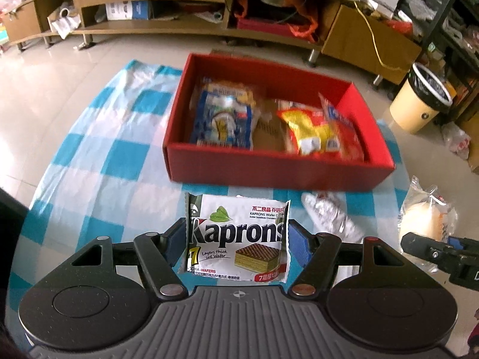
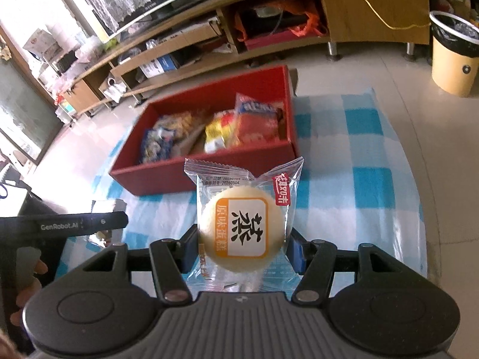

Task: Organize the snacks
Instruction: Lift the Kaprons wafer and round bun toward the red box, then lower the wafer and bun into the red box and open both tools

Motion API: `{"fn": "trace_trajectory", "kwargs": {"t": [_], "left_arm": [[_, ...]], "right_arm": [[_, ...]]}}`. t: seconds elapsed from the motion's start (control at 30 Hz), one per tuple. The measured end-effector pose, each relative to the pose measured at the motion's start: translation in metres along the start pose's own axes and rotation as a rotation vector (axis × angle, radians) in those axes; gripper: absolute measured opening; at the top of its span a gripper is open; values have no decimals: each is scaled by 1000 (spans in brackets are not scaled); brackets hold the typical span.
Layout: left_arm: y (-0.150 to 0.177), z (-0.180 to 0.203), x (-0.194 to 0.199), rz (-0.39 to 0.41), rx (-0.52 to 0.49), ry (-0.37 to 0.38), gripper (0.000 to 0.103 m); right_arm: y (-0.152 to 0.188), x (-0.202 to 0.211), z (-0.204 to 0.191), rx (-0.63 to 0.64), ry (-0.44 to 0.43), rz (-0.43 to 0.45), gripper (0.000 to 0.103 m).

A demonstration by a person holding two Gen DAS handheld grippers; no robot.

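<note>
On your left, your left gripper (image 1: 236,236) is clamped on a white wafer packet (image 1: 238,236); its blue pads press the packet's two side edges, and the packet stands upright between them, printed face toward the camera, lifted clear of the blue-and-white checked cloth (image 1: 98,161) that covers the bench.

Beyond it, in the middle, the red box (image 1: 278,164) sits open on the cloth. Inside it, a blue-and-white snack bag (image 1: 224,119) lies at the left end, with another packet partly tucked behind it. A yellow-and-red bag (image 1: 314,131) lies at the right end. Bare cardboard shows between the two.

Just right of the wafer packet, near the front wall of the box, a crumpled silver wrapper (image 1: 329,215) lies on the cloth.

Further right, your right gripper (image 2: 242,245) is closed on a round pale cake in a clear wrapper (image 2: 242,227), gripped at its sides and held above the cloth in front of the box. The cake's orange-framed label faces the camera. In the left wrist view the same cake shows at the right edge, with the tip of that gripper just below it.

Behind everything, a long wooden shelf unit (image 1: 191,27) runs along the floor, and a cream bin with a black liner (image 1: 425,98) stands at the far right.
</note>
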State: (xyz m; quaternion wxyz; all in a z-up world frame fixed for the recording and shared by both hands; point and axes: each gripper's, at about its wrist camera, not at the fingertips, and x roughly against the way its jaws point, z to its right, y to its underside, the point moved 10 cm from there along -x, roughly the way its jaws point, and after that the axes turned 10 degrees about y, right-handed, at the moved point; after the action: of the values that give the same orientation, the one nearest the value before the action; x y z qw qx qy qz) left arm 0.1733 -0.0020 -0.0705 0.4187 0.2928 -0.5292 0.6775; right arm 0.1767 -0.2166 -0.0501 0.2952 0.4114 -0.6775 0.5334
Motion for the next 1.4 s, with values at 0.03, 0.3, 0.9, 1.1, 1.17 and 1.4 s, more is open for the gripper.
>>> {"fn": "trace_trajectory", "kwargs": {"t": [0.03, 0.3, 0.9, 1.1, 1.17, 1.4], "left_arm": [[-5, 1, 1, 7, 2, 1, 75], [-37, 8, -3, 43, 2, 6, 75], [-97, -15, -45, 50, -1, -105, 76], [-101, -25, -62, 24, 3, -133, 76], [-101, -27, -65, 18, 7, -139, 76], [-103, -27, -70, 15, 9, -140, 76]], "right_arm": [[-4, 0, -2, 2, -4, 6, 57], [-44, -8, -20, 15, -28, 45, 57], [-109, -81, -56, 47, -38, 7, 57], [-112, -102, -59, 58, -21, -18, 57], [-113, -106, -60, 61, -19, -21, 57], [-113, -117, -66, 78, -11, -34, 57]]}}
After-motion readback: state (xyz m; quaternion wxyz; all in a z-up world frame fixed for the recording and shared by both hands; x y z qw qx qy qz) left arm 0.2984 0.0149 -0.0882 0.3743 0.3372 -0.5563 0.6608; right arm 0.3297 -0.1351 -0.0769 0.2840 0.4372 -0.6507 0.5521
